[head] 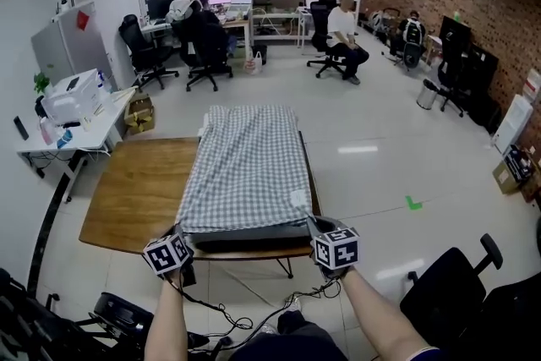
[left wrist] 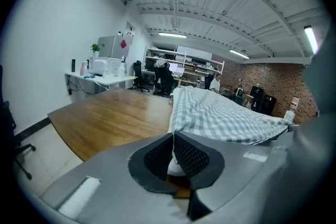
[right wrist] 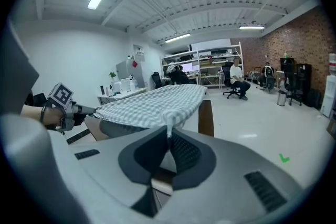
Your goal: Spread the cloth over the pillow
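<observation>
Both near corners pinched: left gripper (left wrist: 173, 138) and right gripper (right wrist: 168, 136) each clamped on the grey-and-white checked cloth (head: 245, 165), draped over the dark pillow (head: 254, 235) on the brown wooden tabletop (head: 135, 190).

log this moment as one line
left hand-held gripper: shut on cloth | right hand-held gripper: shut on cloth | cloth covers pillow on table

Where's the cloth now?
Head view: the checked cloth drapes the pillow on the wooden table's right half, its near corners pinched by the left hand-held gripper and right hand-held gripper.
</observation>
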### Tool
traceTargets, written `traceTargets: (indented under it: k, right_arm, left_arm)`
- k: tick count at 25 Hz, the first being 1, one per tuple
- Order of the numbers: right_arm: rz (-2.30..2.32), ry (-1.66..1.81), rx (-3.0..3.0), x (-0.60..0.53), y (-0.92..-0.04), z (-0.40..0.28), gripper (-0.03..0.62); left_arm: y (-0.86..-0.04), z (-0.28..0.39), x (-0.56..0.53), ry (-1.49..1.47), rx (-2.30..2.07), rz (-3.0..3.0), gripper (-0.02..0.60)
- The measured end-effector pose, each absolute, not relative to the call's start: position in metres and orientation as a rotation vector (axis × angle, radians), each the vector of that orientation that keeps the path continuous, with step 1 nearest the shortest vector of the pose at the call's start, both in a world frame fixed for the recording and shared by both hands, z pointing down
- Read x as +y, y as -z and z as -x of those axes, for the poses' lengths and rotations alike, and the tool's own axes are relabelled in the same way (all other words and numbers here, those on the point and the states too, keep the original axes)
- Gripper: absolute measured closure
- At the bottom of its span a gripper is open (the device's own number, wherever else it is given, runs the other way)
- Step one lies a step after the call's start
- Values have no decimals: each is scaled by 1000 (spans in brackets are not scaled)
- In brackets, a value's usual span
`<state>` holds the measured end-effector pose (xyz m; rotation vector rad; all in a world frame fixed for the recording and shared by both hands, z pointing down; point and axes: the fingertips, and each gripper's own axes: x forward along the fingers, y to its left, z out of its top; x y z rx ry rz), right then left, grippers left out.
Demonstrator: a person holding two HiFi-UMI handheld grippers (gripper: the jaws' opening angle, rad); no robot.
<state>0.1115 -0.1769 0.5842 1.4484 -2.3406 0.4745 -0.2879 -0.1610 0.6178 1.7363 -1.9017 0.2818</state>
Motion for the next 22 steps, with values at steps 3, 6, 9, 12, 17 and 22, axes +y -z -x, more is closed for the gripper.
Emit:
traceTargets:
  k: [3, 6, 9, 12, 17, 22]
  right_arm:
    - [-1445, -511, -2309, -173, -599, -113, 566]
    - [-1432, -543, -2274, -170, -615, -114, 566]
    - [-1421, -562, -2252, -168, -625, -115, 566]
    - [-1413, -580, -2239, -167, -631, -116, 565]
    - [-1410, -597, -2231, -166, -636, -117, 560]
    - [-1440, -601, -2218, -165, -638, -119, 548]
  left_arm:
    - [-629, 286, -158, -297, -1874, -1733, 566]
    - [-643, 285, -155, -312, -1851, -1715, 568]
    - [-652, 284, -153, -326, -1834, -1705, 569]
    - [-659, 282, -152, -348, -1818, -1704, 569]
    - [-665, 278, -153, -392, -1797, -1725, 569]
    - [-664, 282, -151, -384, -1805, -1737, 537]
